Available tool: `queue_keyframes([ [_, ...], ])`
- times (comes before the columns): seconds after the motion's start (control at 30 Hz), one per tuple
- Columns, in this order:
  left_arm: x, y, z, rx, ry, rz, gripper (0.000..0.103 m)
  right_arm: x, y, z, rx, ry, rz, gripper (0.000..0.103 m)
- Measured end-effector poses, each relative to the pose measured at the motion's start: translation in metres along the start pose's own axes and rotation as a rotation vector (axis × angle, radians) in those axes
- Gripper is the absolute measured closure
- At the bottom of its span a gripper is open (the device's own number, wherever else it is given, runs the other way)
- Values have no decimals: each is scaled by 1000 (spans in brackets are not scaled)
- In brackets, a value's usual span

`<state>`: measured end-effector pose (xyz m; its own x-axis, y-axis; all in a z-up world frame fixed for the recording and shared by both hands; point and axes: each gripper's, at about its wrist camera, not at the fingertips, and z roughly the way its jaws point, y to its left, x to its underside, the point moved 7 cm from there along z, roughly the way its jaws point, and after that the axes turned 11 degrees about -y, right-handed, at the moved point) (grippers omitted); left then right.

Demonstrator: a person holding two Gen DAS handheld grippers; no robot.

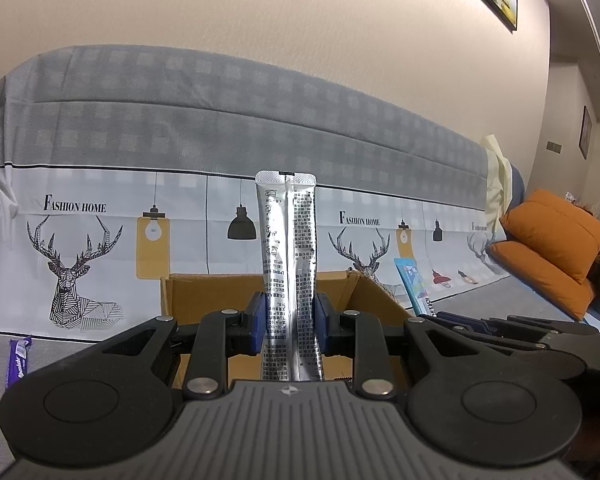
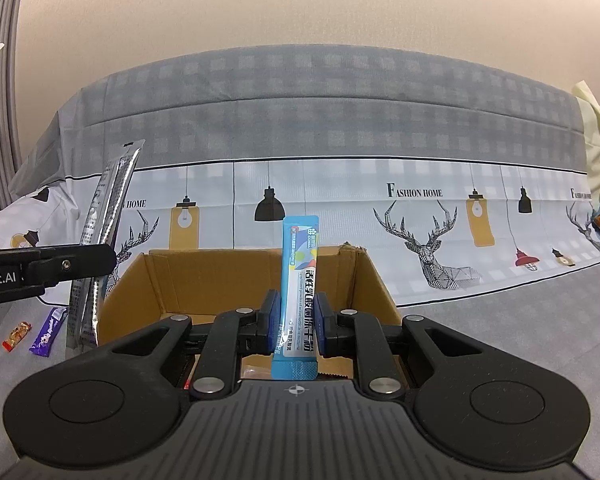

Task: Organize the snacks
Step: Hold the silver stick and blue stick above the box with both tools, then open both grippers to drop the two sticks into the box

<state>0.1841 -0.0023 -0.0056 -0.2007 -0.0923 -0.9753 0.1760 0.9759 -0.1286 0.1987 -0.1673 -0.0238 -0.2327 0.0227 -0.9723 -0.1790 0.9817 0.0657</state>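
Observation:
My left gripper [image 1: 290, 322] is shut on a silver stick packet [image 1: 288, 240] that stands upright between the blue pads, just in front of an open cardboard box [image 1: 204, 296]. My right gripper [image 2: 296, 320] is shut on a blue stick packet [image 2: 299, 280], also upright, over the near side of the same box [image 2: 204, 284]. The right wrist view shows the left gripper [image 2: 100, 258] and its silver packet [image 2: 104, 216] at the left. The left wrist view shows the right gripper [image 1: 432, 314] and the blue packet [image 1: 412, 280] at the right.
A purple chocolate bar [image 2: 48, 330] and a small red-and-gold candy [image 2: 17, 335] lie on the grey cloth left of the box; the purple bar also shows in the left wrist view [image 1: 19, 358]. A sofa with a deer-print cover [image 2: 420, 220] stands behind. Orange cushions [image 1: 548, 248] lie far right.

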Motion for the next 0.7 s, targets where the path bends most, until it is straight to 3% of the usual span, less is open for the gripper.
queue_keyframes([
  [0.23,1,-2,3,12,13,-8,74,0,0,1,-3,2,-2,83],
  [0.3,5,-3,6,30,45,-12,55,1,0,2,1,8,-1,80],
  [0.4,4,-4,5,17,31,15,53,2,0,5,11,19,-6,46],
  [0.7,-2,17,-2,-40,22,27,59,0,10,8,8,6,22,45],
])
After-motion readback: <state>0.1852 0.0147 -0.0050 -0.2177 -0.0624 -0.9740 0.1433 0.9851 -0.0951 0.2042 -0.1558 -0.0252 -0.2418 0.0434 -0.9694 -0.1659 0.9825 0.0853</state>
